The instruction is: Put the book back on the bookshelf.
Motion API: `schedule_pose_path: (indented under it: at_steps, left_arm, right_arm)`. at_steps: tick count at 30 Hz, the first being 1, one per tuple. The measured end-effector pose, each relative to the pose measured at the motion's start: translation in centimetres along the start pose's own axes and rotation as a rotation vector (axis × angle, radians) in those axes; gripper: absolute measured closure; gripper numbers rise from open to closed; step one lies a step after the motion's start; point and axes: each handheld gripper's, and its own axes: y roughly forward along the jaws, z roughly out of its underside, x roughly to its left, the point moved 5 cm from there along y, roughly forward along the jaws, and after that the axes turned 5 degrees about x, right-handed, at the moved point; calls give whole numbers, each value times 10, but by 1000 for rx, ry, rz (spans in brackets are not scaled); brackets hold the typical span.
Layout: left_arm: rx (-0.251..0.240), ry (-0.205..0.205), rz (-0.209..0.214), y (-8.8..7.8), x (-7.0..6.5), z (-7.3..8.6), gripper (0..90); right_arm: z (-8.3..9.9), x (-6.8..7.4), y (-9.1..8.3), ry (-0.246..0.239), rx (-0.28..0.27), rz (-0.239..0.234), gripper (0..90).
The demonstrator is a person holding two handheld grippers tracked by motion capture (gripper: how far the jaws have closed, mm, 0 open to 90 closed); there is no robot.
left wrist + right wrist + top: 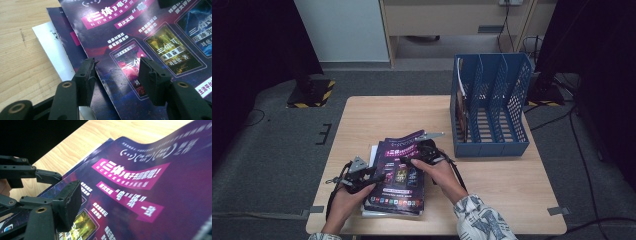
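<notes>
A: Where's the top magazine (401, 172) sitting?
B: On a stack near the tabletop's (377, 112) front edge, left of centre; its far end is lifting.
A: Left gripper (371, 176)?
B: Jaws half open, resting over the cover, nothing pinched.
A: Right gripper (414, 159)?
B: Cover's between its jaws; can't tell if it's gripping.

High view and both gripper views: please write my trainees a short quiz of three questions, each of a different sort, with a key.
1. True or false: the blue file rack stands on the floor.
2. What lies in front of the left gripper and its open jaws? A) the purple magazine B) a mug C) a keyboard
3. Fill in: in the high view, papers already stand in the rack's ___ compartment.
Key: 1 false, it stands on the table; 2 A; 3 left.
</notes>
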Motion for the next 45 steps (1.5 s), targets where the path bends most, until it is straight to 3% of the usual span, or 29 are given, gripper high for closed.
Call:
schedule_pose_path:
  at_steps: [3, 5, 9, 12, 16, 24, 36, 45]
  left_arm:
    - [-1, 0, 0, 0, 0, 0, 464]
    - [-1, 0, 0, 0, 0, 0, 464]
    - [-7, 0, 2, 0, 0, 0, 461]
    - [4, 17, 19, 1, -2, 0, 398]
    - [-1, 3, 50, 2, -2, -1, 330]
    - [-4, -14, 53, 3, -1, -2, 261]
    - [-25, -50, 112, 3, 2, -2, 234]
    - [-21, -33, 121, 4, 2, -3, 234]
  right_arm:
    - [-1, 2, 4, -10, 24, 19, 309]
    - [-1, 1, 4, 13, 35, 23, 347]
    - [3, -2, 5, 39, 61, 64, 500]
    - [3, -5, 5, 69, 41, 72, 616]
    - [-1, -6, 1, 79, 4, 69, 733]
    - [-17, 5, -12, -11, -65, 49, 787]
    - [-40, 26, -32, -128, -177, 68, 817]
    - [-55, 35, -54, -181, -277, 39, 832]
